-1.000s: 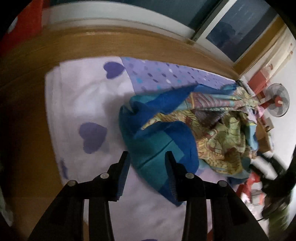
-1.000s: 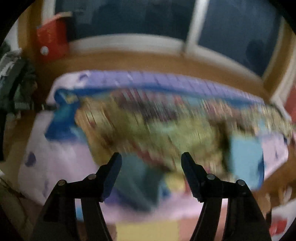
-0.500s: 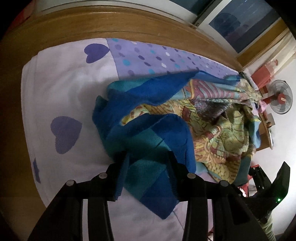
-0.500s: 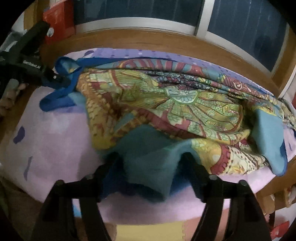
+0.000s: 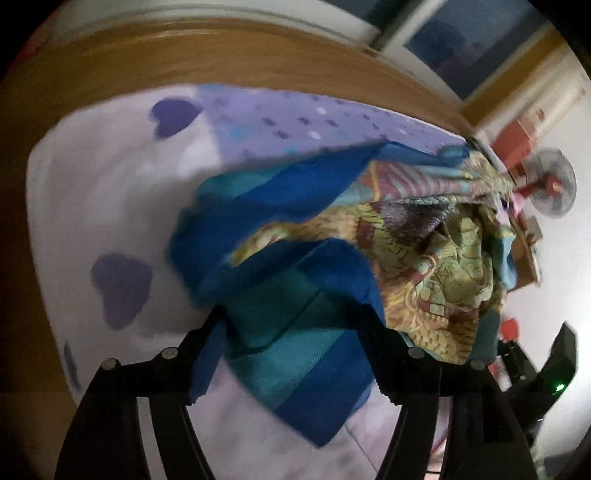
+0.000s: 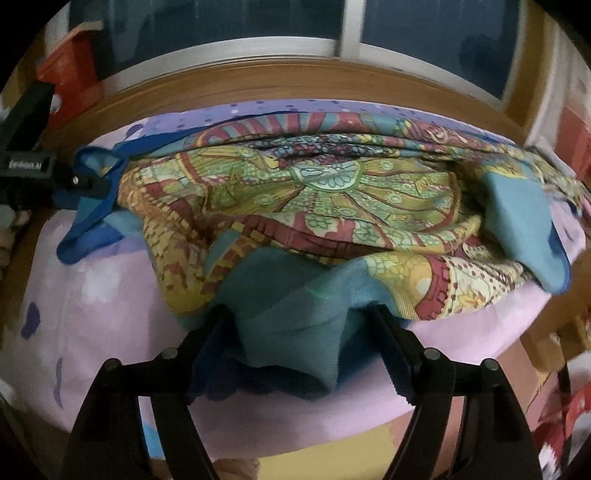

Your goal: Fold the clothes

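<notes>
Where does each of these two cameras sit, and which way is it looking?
Left wrist view: sits on the left gripper, looking down along its opening fingers at the cloth's blue corner lying between them on the bed sheet.
Right wrist view: sits on the right gripper, facing the window; its open fingers straddle the cloth's teal edge.
Shared: the same patterned cloth and sheet; each view shows the other gripper at its edge.

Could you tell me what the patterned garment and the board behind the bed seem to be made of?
Patterned garment: thin woven cloth, probably cotton, matte; it creases softly, and its teal edge shows a fine weave. Board: wood or wood veneer, light sheen; lengthwise grain.
</notes>
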Motion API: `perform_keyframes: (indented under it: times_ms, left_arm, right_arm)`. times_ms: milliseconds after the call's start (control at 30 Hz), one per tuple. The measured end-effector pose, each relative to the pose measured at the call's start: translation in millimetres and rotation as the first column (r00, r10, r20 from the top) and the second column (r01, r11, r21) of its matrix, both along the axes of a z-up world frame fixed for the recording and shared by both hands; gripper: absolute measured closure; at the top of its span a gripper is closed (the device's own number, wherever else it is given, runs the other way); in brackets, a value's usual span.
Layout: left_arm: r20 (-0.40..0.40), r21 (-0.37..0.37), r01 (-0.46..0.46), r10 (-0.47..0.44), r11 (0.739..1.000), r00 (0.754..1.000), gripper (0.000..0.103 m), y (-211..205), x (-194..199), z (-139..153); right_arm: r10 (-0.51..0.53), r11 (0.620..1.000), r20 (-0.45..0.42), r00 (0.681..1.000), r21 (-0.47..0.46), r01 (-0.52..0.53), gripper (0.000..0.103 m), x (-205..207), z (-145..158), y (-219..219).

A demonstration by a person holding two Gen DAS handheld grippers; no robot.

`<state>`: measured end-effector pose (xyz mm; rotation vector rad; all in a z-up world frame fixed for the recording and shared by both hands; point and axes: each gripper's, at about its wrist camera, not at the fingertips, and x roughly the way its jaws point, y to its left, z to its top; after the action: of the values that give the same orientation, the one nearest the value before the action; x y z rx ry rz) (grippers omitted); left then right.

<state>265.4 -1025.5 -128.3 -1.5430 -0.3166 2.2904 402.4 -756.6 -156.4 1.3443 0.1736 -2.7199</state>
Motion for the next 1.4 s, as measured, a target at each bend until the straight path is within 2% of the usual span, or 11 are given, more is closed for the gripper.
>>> perform_keyframes:
  times_ms: [33, 100, 167, 233, 300, 433, 600, 833, 900, 1100, 1400]
  left_arm:
    - [-0.015, -0.018, 0.011, -0.011, 1.0, 1.0, 0.036, 3.6, -0.5, 0.4]
    - [-0.039, -0.084, 0.008, -0.011, 0.996, 0.999, 0.084, 6.6, -0.9, 3.1]
    - [-0.041, -0.097, 0.045, -0.049, 0.994, 0.998, 0.1, 3.5, -5.2, 5.5]
    - [-0.038, -0.073, 0.063, -0.066, 0.995, 0.997, 0.101, -3.6, -10.7, 9.7]
    - [-0.088, -0.077, 0.062, -0.068, 0.995, 0.994, 0.101, -12.0, -15.2, 24.4]
    - [-0.218, -0.091, 0.07, -0.089, 0.993, 0.972, 0.101, -25.7, -22.7, 67.4]
    - [-0.347, -0.096, 0.046, -0.076, 0.994, 0.935, 0.101, -57.7, -24.0, 119.6]
    - [-0.488, -0.168, -0.058, -0.032, 0.984, 0.872, 0.102, -117.5, -14.3, 164.9]
    - [-0.528, -0.222, -0.121, -0.015, 0.967, 0.849, 0.102, -141.0, -12.5, 169.6]
    - [-0.471, -0.192, -0.099, -0.003, 0.976, 0.882, 0.102, -184.7, -10.6, 153.8]
    - [-0.415, -0.31, -0.02, -0.117, 0.951, 0.902, 0.099, -173.1, 6.2, 124.3]
  right_arm:
    - [-0.014, 1.0, -0.003, 1.0, 0.0, 0.014, 0.027, -1.2, -0.4, -1.6]
    - [-0.03, 1.0, -0.005, 1.0, 0.0, 0.03, 0.027, -4.3, -0.2, -1.6]
    - [-0.05, 0.999, -0.009, 0.999, -0.009, 0.05, 0.034, -7.5, 0.3, -1.6]
    - [-0.068, 0.997, -0.011, 0.998, -0.02, 0.068, 0.084, -11.4, 3.6, -4.1]
    - [-0.089, 0.996, -0.016, 0.996, 0.015, 0.089, 0.1, -13.4, 12.3, -6.9]
    - [-0.071, 0.997, -0.045, 0.996, 0.02, 0.072, 0.1, -5.2, 42.4, -15.7]
    - [0.098, 0.994, -0.104, 0.99, 0.061, -0.092, 0.101, 35.4, 99.0, -69.6]
    - [0.381, 0.915, -0.143, 0.914, -0.087, -0.395, 0.101, 93.1, 149.4, -174.4]
    - [0.428, 0.882, -0.13, 0.894, -0.157, -0.445, 0.101, 97.0, 148.8, -197.6]
    - [0.517, 0.811, -0.083, 0.852, -0.272, -0.518, 0.101, 86.0, 121.4, -259.3]
    - [0.388, 0.909, 0.116, 0.914, -0.213, -0.359, 0.096, 39.4, 32.9, -300.6]
